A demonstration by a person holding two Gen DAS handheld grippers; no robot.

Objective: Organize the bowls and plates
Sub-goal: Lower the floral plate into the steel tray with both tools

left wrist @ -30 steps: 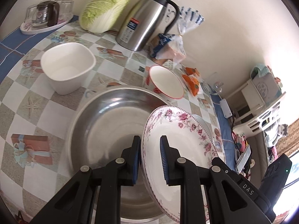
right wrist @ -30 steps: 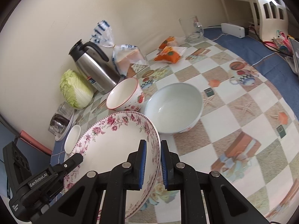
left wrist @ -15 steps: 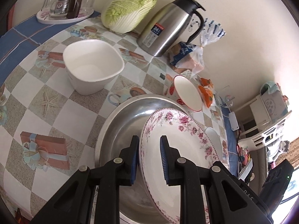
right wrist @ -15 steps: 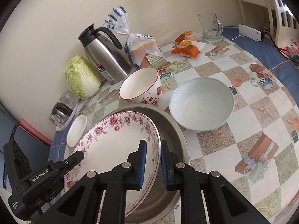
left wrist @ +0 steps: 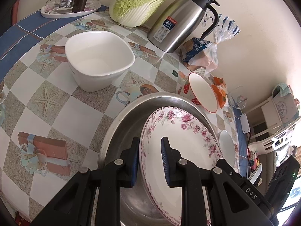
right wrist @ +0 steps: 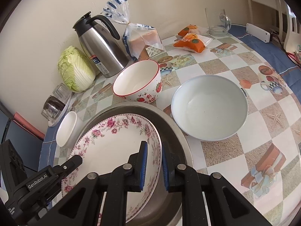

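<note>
Floral plate (left wrist: 180, 146) (tilted) between both tongs — rim straddled.

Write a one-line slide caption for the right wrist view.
Both grippers, right gripper and left gripper, hold the floral plate over the steel basin.

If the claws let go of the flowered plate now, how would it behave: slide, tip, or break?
The flowered plate looks glazed and stiff, so probably slippery and fragile. It leans inside the steel basin, held at its rim by the left claw and right claw; released, it would likely slide down flat with a knock.
</note>
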